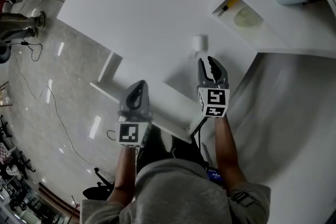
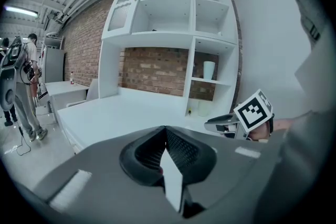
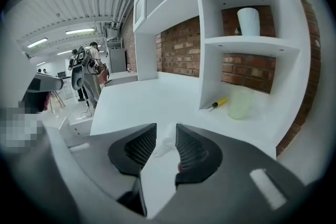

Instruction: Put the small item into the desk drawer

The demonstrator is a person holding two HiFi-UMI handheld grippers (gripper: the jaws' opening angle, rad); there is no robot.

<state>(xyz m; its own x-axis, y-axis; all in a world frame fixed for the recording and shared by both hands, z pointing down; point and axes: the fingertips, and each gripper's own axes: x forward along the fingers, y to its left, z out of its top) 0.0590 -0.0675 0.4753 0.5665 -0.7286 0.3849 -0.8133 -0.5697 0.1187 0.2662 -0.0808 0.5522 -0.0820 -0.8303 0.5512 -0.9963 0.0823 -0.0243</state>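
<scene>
A small crumpled white item [image 1: 198,43] lies on the white desk [image 1: 152,13], near the shelf unit. My right gripper [image 1: 209,62] points at it from just short of it. In the right gripper view its jaws [image 3: 166,126] stand apart, the white item [image 3: 164,141] shows in the gap just past the tips, and the pads do not press on it. My left gripper [image 1: 140,84] hangs over the desk's front edge [image 1: 157,107], tips together and holding nothing. In the left gripper view the left gripper [image 2: 166,131] faces the desk top. Whether a drawer is open I cannot tell.
A white shelf unit [image 3: 247,44] stands at the desk's back right; it holds a yellow-handled screwdriver [image 3: 219,103], a pale translucent cup [image 3: 240,105] and a white cup [image 3: 249,21] above. Grey floor with cables [image 1: 47,97] lies left of the desk. People stand far off [image 3: 89,68].
</scene>
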